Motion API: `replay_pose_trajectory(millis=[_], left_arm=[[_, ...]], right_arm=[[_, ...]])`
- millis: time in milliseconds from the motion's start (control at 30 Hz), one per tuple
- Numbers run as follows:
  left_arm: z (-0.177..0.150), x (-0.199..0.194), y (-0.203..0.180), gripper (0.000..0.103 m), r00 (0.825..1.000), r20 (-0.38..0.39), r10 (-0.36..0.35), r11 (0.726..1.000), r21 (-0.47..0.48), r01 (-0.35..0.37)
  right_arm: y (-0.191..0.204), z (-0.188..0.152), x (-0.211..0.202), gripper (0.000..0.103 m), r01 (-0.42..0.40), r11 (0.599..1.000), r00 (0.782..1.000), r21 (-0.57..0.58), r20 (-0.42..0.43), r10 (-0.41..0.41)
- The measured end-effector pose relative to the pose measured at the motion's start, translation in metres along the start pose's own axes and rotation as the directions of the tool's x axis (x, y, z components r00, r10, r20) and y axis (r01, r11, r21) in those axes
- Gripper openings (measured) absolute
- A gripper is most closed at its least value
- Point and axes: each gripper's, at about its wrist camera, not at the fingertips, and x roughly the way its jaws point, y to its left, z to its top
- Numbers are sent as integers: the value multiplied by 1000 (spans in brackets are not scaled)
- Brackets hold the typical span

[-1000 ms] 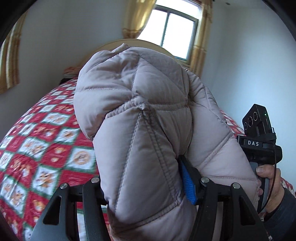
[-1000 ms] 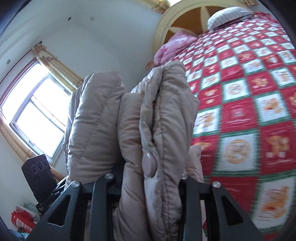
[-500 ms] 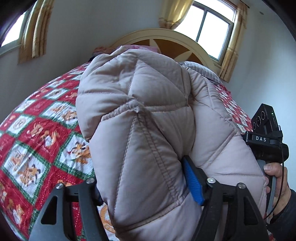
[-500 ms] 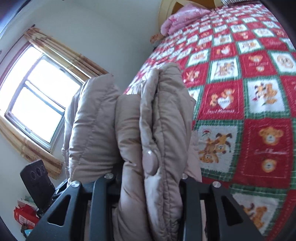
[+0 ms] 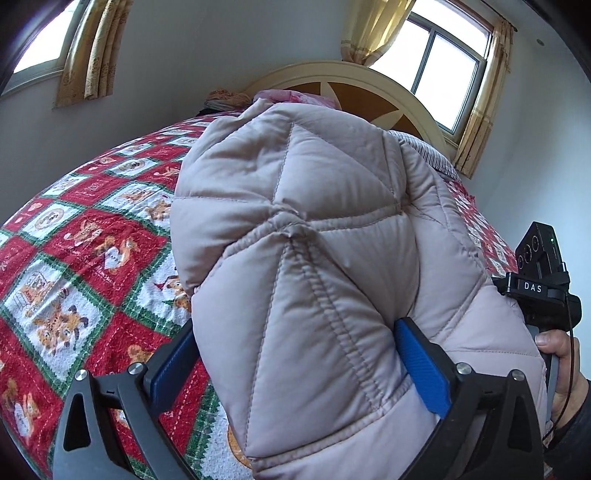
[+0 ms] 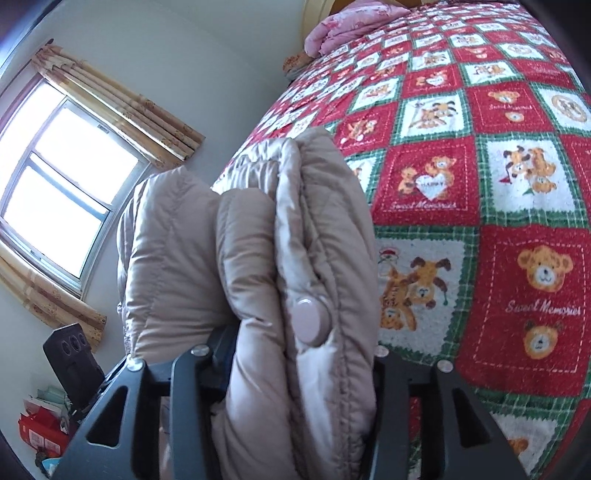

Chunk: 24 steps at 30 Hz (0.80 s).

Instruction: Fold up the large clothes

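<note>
Quilted beige jacket (image 5: 314,280) bunched up in the foreground, over the red, white and green bedspread (image 5: 85,258) with its bear and dog squares. Left gripper (image 5: 295,365) with jaws spread wide, just been opening; blue pads (image 5: 424,369) flank a fold of the jacket, the left pad standing off from the cloth, the right one against it, no squeeze visible. Right gripper (image 6: 295,369) also just been opening, jaws part way apart, a thick stack of jacket layers between them with a round snap button (image 6: 310,321) facing the camera; whether the fingers press on the cloth, cannot tell, since the padding hides the pads. Seen from the left camera, a hand (image 5: 561,362) on the handle of the other gripper at the right edge. Beyond the jacket, a curved cream headboard (image 5: 332,74), a pink pillow (image 6: 351,22) at the head of the bed, windows (image 5: 447,77) with yellow curtains (image 5: 92,51).
</note>
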Motion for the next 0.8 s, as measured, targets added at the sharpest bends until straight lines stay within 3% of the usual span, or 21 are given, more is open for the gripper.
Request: replay_pose_trajectory(millis=[367,600,800], left_arm=[[2,-9,-8,102,997,3,71,997,19,-71],[5,-23,-17,102,991,26,131,987,89,-133],[4,-25,-12,102,990,20,137,987,78,-138]], right_arm=[[4,-4,-6,59,94,995,996,-22,-9,-94],[24,-2,-29,64,136,989,990,-53,40,-134],[31,-3,-38,73,200,977,979,-67,63,-196]])
